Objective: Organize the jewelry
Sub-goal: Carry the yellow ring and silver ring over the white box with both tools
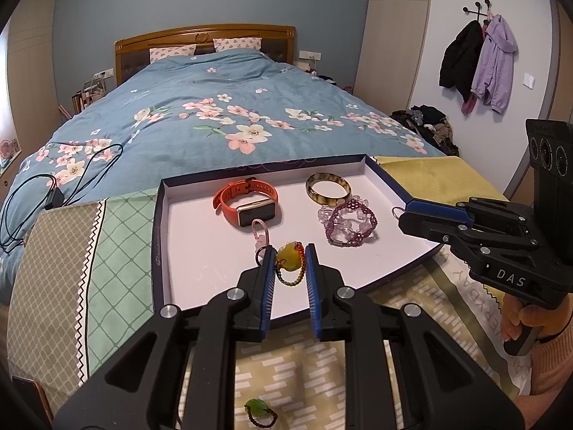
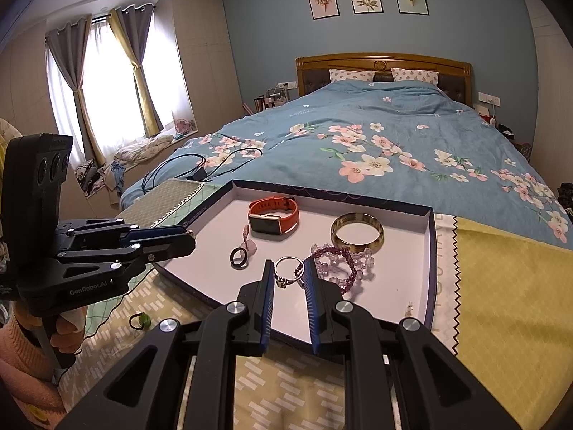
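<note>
In the white tray [image 1: 179, 251] we see an orange smartwatch [image 1: 247, 202], amber bangle [image 1: 327, 188] and purple bead bracelets [image 1: 352, 222]; our left gripper [image 1: 290, 261] pinches a yellow-stone bracelet [image 1: 288, 256], our right gripper [image 2: 288, 274] a silver ring [image 2: 286, 268]; only the left view shows coats [image 1: 480, 57]

Left wrist view: the yellow pendant [image 1: 289, 257] sits between the left gripper [image 1: 290, 263] pads, its sides covered by them; its beaded cord partly hidden too. A dark ring [image 1: 260, 253] is half hidden behind the left pad. The green bead ring [image 1: 258, 410] low in frame is blurred and partly behind the gripper frame. The silver ring [image 1: 396, 212] is mostly covered by the right gripper tip. The person's hand [image 1: 517, 322] is cut off by the edge.

Right wrist view: the silver ring [image 2: 288, 271] edges vanish behind the right gripper [image 2: 288, 275] pads. A tiny item [image 2: 409, 309] in the tray [image 2: 428, 251] corner is too small to identify. The logo on the tray rim is unreadable.
</note>
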Motion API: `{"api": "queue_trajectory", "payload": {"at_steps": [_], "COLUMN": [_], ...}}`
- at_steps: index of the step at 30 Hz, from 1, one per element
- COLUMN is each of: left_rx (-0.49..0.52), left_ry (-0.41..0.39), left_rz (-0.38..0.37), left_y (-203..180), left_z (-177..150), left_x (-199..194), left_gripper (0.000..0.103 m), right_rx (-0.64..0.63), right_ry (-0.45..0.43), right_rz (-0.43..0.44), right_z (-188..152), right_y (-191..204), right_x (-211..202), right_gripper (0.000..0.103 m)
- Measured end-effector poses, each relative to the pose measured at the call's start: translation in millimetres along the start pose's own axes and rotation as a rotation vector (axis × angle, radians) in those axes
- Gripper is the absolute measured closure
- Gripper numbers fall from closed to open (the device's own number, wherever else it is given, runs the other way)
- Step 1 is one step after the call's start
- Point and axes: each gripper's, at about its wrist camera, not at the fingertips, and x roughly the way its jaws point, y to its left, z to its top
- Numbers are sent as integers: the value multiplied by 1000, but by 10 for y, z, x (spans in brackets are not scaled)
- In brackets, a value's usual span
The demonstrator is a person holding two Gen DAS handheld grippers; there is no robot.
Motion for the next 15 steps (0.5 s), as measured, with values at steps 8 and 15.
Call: {"api": "queue_trajectory", "payload": {"at_steps": [8,15], "left_rx": [0,-3], "left_ry": [5,9], "left_rz": [6,6], "left_y": [7,9], "left_z": [-19,-26], "left_x": [62,79], "left_gripper": [86,86], "right_rx": [2,7], "right_ry": [7,12], "right_rz": [-4,-5], "right_z": [1,-2], "right_y": [-40,-39], "right_x": [80,103], "right_gripper": [88,88]}}
